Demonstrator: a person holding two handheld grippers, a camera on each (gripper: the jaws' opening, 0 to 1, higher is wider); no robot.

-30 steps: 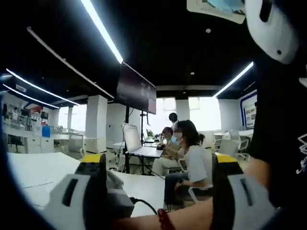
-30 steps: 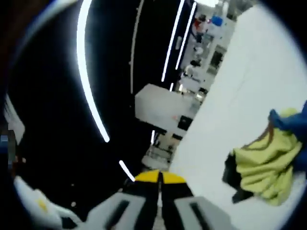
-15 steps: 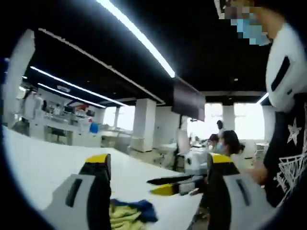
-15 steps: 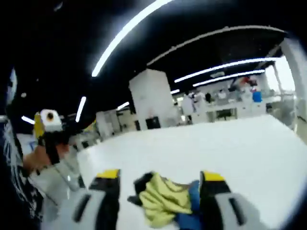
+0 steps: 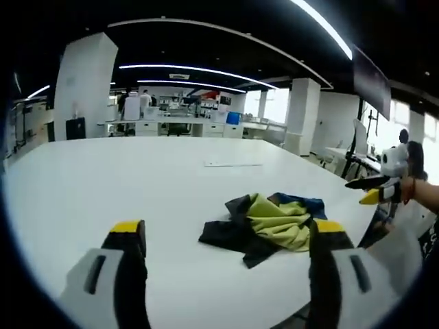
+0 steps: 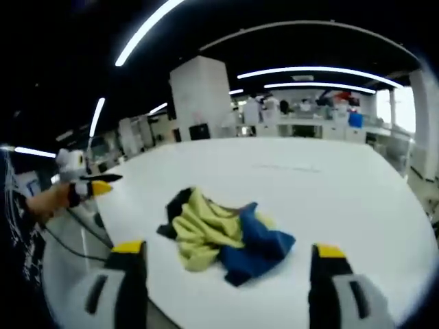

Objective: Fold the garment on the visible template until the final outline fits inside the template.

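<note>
Broad white worktop (image 5: 103,185) underneath everything, reaching back toward a lit office with columns and desks. Near its front edge, a crumpled garment (image 5: 267,223) — yellow-green, blue and black panels bunched in a low heap, not yet spread or folded. Farther back on the bare surface, a faint thin rectangle, possibly the template outline (image 5: 233,164), well apart from the heap; too pale to be sure. In the left gripper view, left hand-held gripper (image 5: 226,236) with jaws spread wide and nothing between them, garment lying ahead and toward the right jaw, longer axis running roughly across the view from black corner to blue edge. In the right gripper view, right hand-held gripper (image 6: 226,257) likewise wide apart and empty, garment (image 6: 223,236) straight ahead, close to centred between the jaws, yellow side toward the left jaw and blue toward the right. Each tool visible from the other's camera at the side of the worktop, seemingly with jaws close together there — hard to judge at that size. Judging by framing, right one better lined up on the heap, left needing a shift toward its own right. Likely next need: pinch two corners, drag toward the pale outline, flatten before any fold. Task barely begun.
</note>
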